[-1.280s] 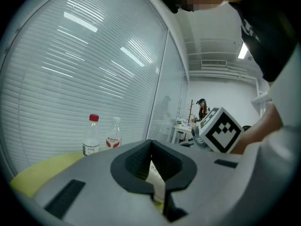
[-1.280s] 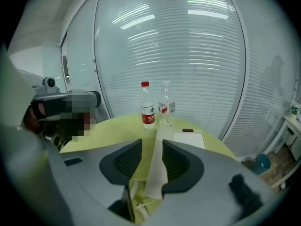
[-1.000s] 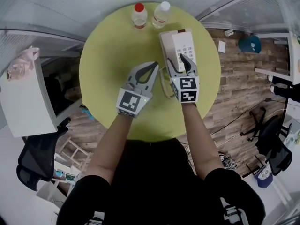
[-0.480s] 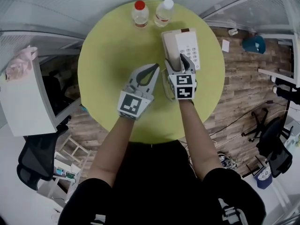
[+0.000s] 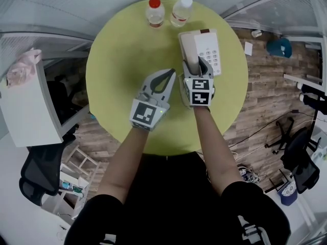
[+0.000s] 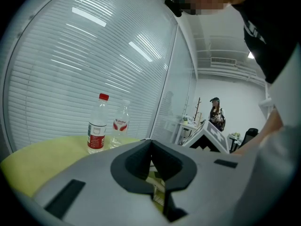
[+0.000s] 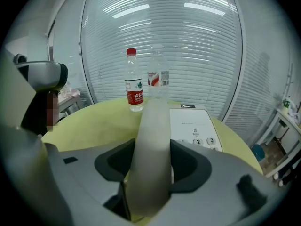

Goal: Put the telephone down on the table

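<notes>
Yellow-green round counter point(image 5: 117, 60) is loaded with two bottles, a red-capped bottle point(image 5: 155, 13) and a white-capped bottle point(image 5: 180, 11), and one telephone point(image 5: 209, 47) at far right. Its handset point(image 5: 190, 47), laid on the base, is gripped by the right tool point(image 5: 198, 68), whose jaws have just been closing. The left tool point(image 5: 168, 73) is shut, empty. Wood floor point(image 5: 265, 86) and blinds point(image 6: 94, 55) are seen around.

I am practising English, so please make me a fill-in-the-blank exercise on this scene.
1. The red-capped bottle stands to the ___ of the white-capped bottle.
2. The keypad of the telephone faces ___.
3. The handset sits between the jaws of the ___ gripper.
Missing words: left; up; right.
The right gripper's jaws have just been closing, with the handset between them.
</notes>
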A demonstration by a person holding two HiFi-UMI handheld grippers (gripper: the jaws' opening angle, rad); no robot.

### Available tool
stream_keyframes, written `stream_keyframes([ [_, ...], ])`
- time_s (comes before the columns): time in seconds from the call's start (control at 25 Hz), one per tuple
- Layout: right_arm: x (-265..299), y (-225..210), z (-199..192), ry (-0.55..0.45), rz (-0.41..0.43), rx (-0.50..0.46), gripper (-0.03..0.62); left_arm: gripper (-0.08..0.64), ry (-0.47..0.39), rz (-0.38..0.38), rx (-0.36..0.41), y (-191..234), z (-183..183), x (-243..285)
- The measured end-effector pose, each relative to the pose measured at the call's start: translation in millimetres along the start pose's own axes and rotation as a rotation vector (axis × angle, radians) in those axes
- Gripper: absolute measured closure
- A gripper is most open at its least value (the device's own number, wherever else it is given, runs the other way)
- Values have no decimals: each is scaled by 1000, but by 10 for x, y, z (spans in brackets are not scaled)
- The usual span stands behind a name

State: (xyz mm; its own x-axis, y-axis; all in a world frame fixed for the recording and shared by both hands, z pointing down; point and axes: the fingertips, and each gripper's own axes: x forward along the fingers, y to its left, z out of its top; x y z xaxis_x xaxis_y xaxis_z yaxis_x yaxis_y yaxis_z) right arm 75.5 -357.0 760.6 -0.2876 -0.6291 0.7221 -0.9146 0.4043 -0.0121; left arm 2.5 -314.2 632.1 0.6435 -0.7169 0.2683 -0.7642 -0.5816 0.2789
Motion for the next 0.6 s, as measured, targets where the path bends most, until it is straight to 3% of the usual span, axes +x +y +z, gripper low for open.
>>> stream_keyframes([
  [0.36,-44,-19,19,6,14,55,368,548,-17,4,-33,-22,124,-138],
  [0.6,-235,32,83,1,19,67,368,548,-32,22,9,-26,194,-314],
])
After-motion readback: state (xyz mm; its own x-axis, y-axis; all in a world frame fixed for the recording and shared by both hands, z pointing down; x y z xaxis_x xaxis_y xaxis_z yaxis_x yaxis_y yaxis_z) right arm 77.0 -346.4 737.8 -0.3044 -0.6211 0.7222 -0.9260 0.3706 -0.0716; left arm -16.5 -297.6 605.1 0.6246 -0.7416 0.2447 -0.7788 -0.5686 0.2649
